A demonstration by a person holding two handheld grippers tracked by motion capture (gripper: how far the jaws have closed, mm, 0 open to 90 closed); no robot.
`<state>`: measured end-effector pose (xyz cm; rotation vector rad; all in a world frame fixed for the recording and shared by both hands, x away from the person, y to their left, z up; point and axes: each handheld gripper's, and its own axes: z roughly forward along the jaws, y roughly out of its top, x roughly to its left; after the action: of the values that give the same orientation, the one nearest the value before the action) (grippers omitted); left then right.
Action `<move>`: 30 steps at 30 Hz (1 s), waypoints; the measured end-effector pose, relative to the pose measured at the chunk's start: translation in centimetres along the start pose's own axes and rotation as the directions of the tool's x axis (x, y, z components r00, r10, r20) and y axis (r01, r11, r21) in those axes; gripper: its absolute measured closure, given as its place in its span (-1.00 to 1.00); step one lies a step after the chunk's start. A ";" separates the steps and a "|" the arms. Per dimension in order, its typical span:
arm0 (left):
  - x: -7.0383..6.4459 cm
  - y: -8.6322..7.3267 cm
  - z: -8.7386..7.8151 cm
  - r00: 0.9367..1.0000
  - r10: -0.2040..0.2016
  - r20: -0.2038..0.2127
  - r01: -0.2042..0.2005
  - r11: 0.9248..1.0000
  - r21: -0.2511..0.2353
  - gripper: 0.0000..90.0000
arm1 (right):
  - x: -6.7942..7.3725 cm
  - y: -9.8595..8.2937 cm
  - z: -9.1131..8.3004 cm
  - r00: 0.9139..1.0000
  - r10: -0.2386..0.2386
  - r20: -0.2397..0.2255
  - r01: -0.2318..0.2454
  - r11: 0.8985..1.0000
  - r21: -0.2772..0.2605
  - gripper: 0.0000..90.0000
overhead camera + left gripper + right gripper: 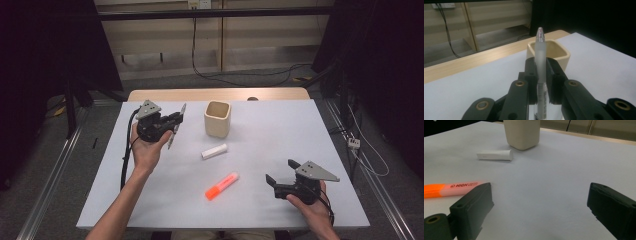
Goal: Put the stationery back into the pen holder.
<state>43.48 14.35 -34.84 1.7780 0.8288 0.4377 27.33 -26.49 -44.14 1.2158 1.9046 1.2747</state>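
While the pen [540, 65] is clamped in the left gripper [172, 120], at 9 o'clock of the cup [217, 118], nothing is yet dropped in; highlighter [221, 186] & white tube [214, 151] are left lying. Right gripper [280, 172] is held wide open, w/ nothing in it.

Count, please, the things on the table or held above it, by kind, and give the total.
Pens: 1, the pen in the left gripper
Highlighters: 1, the orange highlighter
White tubes: 1, the white tube
Cups: 1, the beige cup
Total: 4
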 end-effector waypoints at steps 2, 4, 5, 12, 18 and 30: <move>-0.2 0.4 0.3 1.000 -0.001 0.011 0.001 1.000 -0.001 0.79 | 0.0 0.0 0.0 1.000 0.003 0.001 -0.003 1.000 -0.001 -0.87; -0.5 0.7 0.6 1.000 0.002 0.029 -0.002 1.000 -0.001 0.79 | 0.0 0.0 0.0 1.000 0.002 -0.001 -0.002 1.000 0.000 -0.87; -0.7 0.8 0.8 0.999 -0.005 0.048 0.005 1.000 -0.004 0.79 | 0.0 0.0 0.0 1.000 0.004 -0.002 -0.004 1.000 0.002 -0.87; -2.0 1.8 2.3 0.996 0.012 0.083 -0.011 1.000 -0.015 0.79 | 0.0 0.0 0.0 1.000 -0.001 -0.001 0.001 1.000 0.002 -0.87; -2.4 2.3 3.9 0.994 0.018 0.104 -0.018 1.000 -0.001 0.79 | 0.0 0.0 -0.1 1.000 0.002 0.000 -0.002 1.000 0.003 -0.87; -2.7 4.1 5.9 0.995 0.023 0.094 -0.022 1.000 -0.006 0.79 | 0.0 0.0 0.0 1.000 0.000 -0.010 0.000 1.000 0.005 -0.87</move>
<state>46.74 7.70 -32.87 1.7906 0.7420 0.3680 27.34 -26.47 -44.17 1.2145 1.9163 1.2793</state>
